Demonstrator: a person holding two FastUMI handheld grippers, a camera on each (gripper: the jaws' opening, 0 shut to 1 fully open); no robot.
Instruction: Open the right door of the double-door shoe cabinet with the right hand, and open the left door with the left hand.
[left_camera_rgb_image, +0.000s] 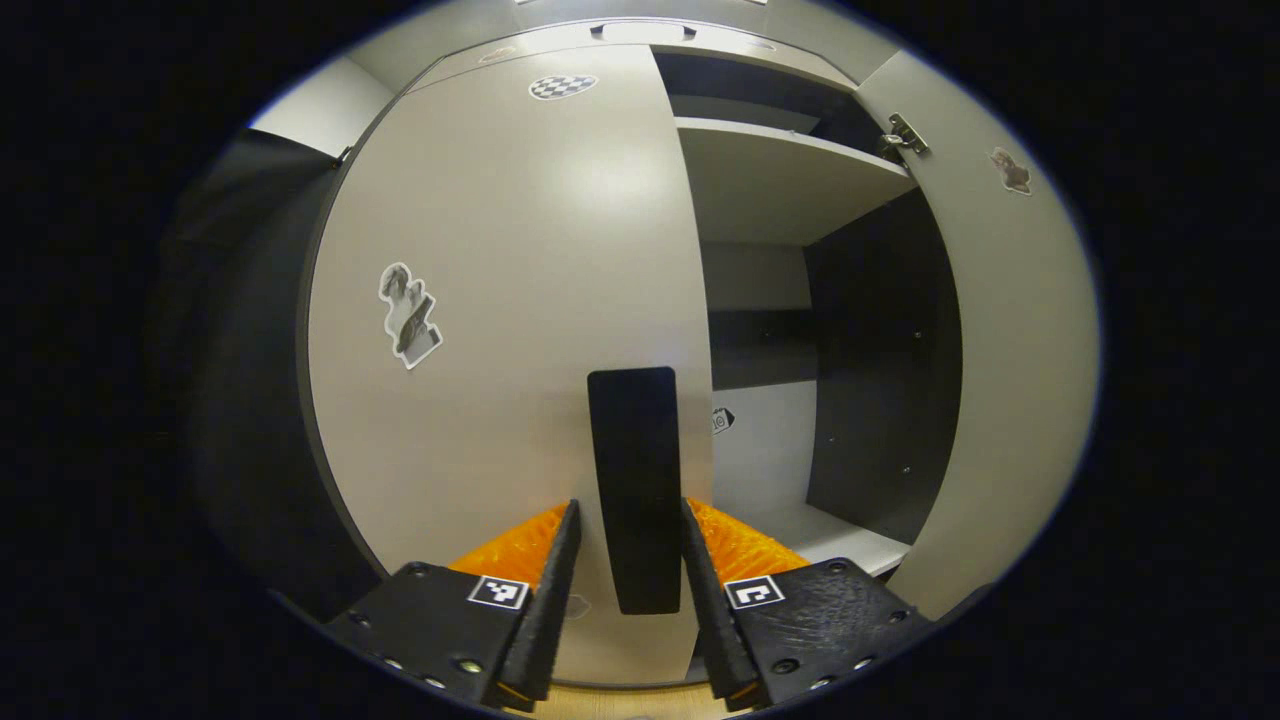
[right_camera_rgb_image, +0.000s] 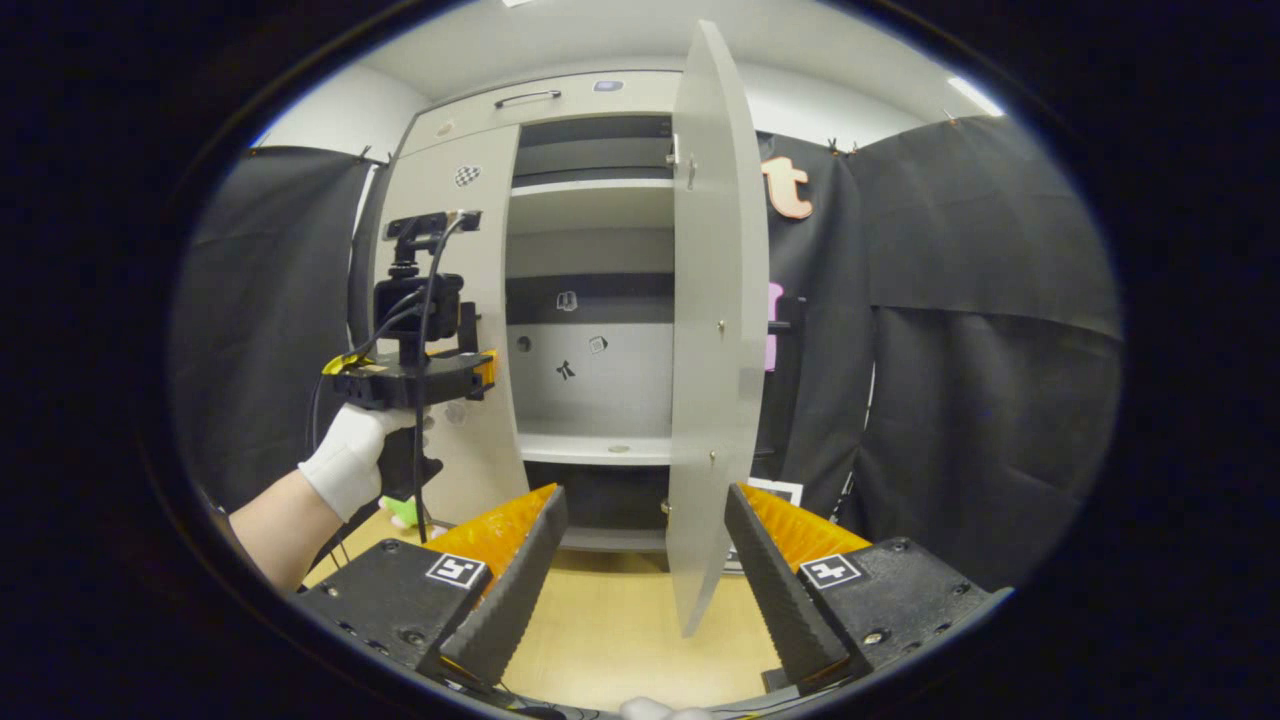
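right door (right_camera_rgb_image: 708, 330) of the cabinet (left_camera_rgb_image: 790, 180) already swung wide; left door (left_camera_rgb_image: 500, 330) still flat shut. left gripper (left_camera_rgb_image: 630, 560) w/ jaws spread either side of the dark handle (left_camera_rgb_image: 632, 490), not pinching yet, i think. right gripper (right_camera_rgb_image: 640, 560) gaping, holding nothing, the open door's edge between its fingers. risks: fingers slip off handle if closed too shallow; pulling straight, not along the hinge arc, could lose grip. inside cabinet: shelves (right_camera_rgb_image: 590, 445) look bare, just small stickers on back wall.
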